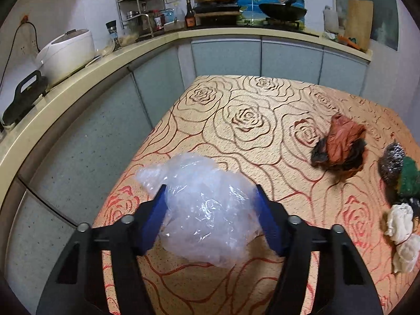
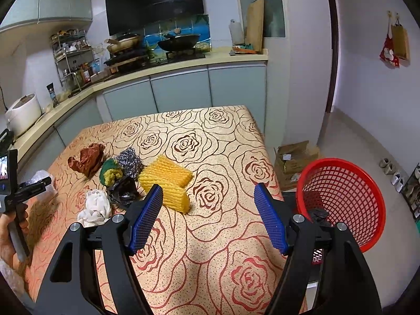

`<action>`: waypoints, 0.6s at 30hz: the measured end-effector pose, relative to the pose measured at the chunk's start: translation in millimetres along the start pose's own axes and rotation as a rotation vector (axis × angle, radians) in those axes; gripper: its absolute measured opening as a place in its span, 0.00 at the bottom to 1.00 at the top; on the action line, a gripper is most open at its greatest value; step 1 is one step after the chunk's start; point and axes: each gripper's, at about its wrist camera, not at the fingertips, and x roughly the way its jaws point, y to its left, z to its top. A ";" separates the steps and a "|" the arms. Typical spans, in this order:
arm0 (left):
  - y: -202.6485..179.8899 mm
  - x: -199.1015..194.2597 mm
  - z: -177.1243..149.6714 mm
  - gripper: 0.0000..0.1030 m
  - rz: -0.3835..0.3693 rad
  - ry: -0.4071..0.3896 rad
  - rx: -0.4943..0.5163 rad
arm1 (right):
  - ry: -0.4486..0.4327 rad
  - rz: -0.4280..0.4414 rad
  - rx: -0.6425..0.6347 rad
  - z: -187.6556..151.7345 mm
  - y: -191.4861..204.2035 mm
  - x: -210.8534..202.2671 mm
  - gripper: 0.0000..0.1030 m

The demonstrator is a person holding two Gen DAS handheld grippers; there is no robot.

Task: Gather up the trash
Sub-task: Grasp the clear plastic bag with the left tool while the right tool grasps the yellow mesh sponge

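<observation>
- Progress, as I judge it: early. Red basket (image 2: 349,197) off the table's right edge holds just one dark scrap at its near wall; most trash is on the rose-pattern tablecloth (image 1: 249,120).
- Far left, table's near-left corner: clear plastic bag (image 1: 202,210), crumpled, sits between the pads of the left gripper (image 1: 211,215). Both blue pads look to touch the film, so I read it as clamped on the bag, tho the grip on soft film could be light. Bag looks to rest on the cloth, not lifted yet.
- Next rightward: brown-orange crumpled wrapper (image 1: 341,144), on its own, apart from the bag.
- Then a tight cluster: green scrub pad (image 2: 111,174), steel wool (image 2: 128,161) touching it, black crumpled bag (image 2: 123,190) just in front, white tissue wad (image 2: 94,206) nearest the front edge.
- Mid table: yellow foam netting (image 2: 168,183), two pieces overlapping, just ahead of the right gripper (image 2: 207,218). Jaws wide apart, nothing between them, hovering over bare cloth.
- Left to do: bag, wrapper, cluster of four, netting, so most of the job.
- Obstacles: cluster items touch each other, so a pinch may drag a neighbour. Bag must cross the whole table to reach the basket; right gripper is in that path.
- Surroundings: kitchen counter w/ rice cooker (image 1: 67,52), wok (image 2: 178,42), cardboard box (image 2: 294,157) on floor behind the basket.
</observation>
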 end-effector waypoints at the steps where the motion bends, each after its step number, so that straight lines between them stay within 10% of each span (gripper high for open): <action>1: 1.8 1.0 -0.6 0.51 0.000 0.002 -0.004 | 0.006 0.005 -0.001 -0.1 1.3 2.0 0.68; 18: 0.2 -44.3 -3.3 0.36 -0.103 -0.077 -0.028 | 0.065 0.029 -0.080 -5.8 21.3 52.3 0.68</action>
